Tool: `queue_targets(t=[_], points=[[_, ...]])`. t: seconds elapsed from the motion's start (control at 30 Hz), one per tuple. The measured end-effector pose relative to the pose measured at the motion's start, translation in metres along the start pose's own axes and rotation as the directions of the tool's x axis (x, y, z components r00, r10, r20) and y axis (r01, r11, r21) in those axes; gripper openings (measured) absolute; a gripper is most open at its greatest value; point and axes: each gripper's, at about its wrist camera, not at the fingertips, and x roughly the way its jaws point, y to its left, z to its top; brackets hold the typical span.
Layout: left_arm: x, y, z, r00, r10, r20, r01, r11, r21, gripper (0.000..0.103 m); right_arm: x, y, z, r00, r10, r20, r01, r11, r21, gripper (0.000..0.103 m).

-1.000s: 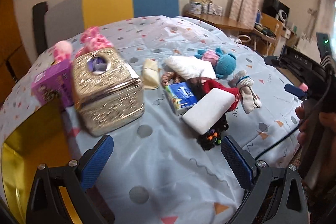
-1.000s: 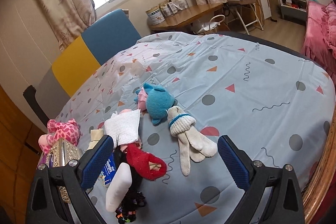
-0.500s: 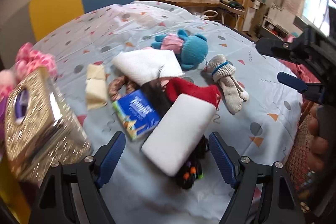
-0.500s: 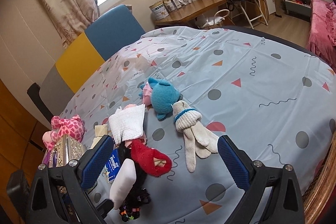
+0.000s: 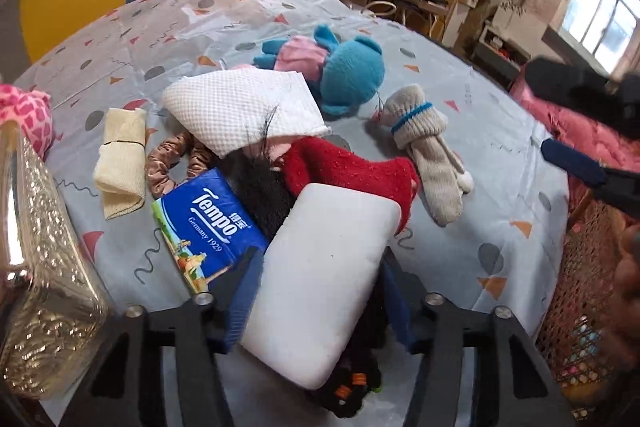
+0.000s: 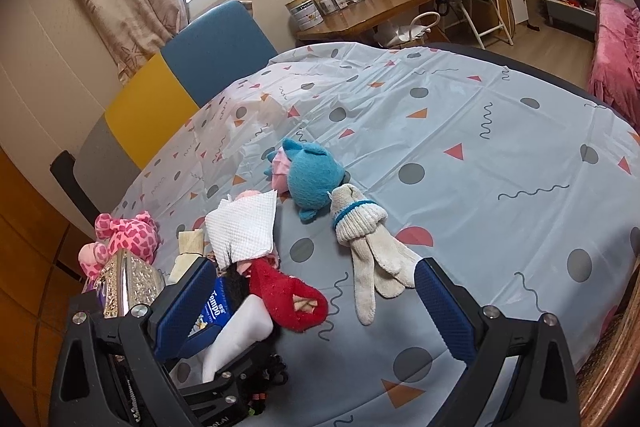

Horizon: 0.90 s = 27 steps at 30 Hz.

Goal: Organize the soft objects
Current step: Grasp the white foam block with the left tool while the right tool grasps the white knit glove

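Note:
A white sponge block lies on top of the pile, over a red sock and a black hairpiece. My left gripper points down around the block. Its jaws are closing, and the blue pads touch both long sides. A blue Tempo tissue pack lies just left of it. Behind are a white cloth, a blue plush toy and beige gloves. My right gripper hangs open above the table's near side, holding nothing.
A gold tissue box and a pink plush stand at the left. A cream rolled cloth and a brown scrunchie lie beside the pile. The patterned tablecloth is bare toward the right. Chairs stand behind.
My left gripper has moved right, away from the gold box, and down onto the pile. Its jaws have narrowed from wide open to touching the sponge block. The right gripper has stayed put.

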Motion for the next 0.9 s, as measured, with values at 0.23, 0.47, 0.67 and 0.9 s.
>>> queue_targets(t=[0.23,0.47,0.67,0.9], points=[[-0.035,0.007,-0.005,0.997,-0.025,0.078,0.03,0.998,-0.063,0.057,0.0,0.001,0.0,1.0,-0.016,0.0,0.016,1.0,-0.011,0.101],[-0.085,0.011,-0.027,0.985,0.055,0.164,-0.035,0.992,-0.123,0.058,0.01,0.001,0.0,0.996,-0.06,-0.059,0.058,0.998,-0.02,0.101],[-0.109,0.014,-0.053,0.982,0.079,0.172,-0.05,0.985,-0.165,0.058,0.047,0.009,0.015,0.969,-0.206,-0.137,0.187,0.972,-0.141,0.097],[-0.128,0.025,-0.073,0.975,0.138,0.176,-0.093,0.966,-0.243,0.058,0.131,-0.003,0.02,0.855,-0.426,-0.294,0.329,0.886,-0.326,0.051]])
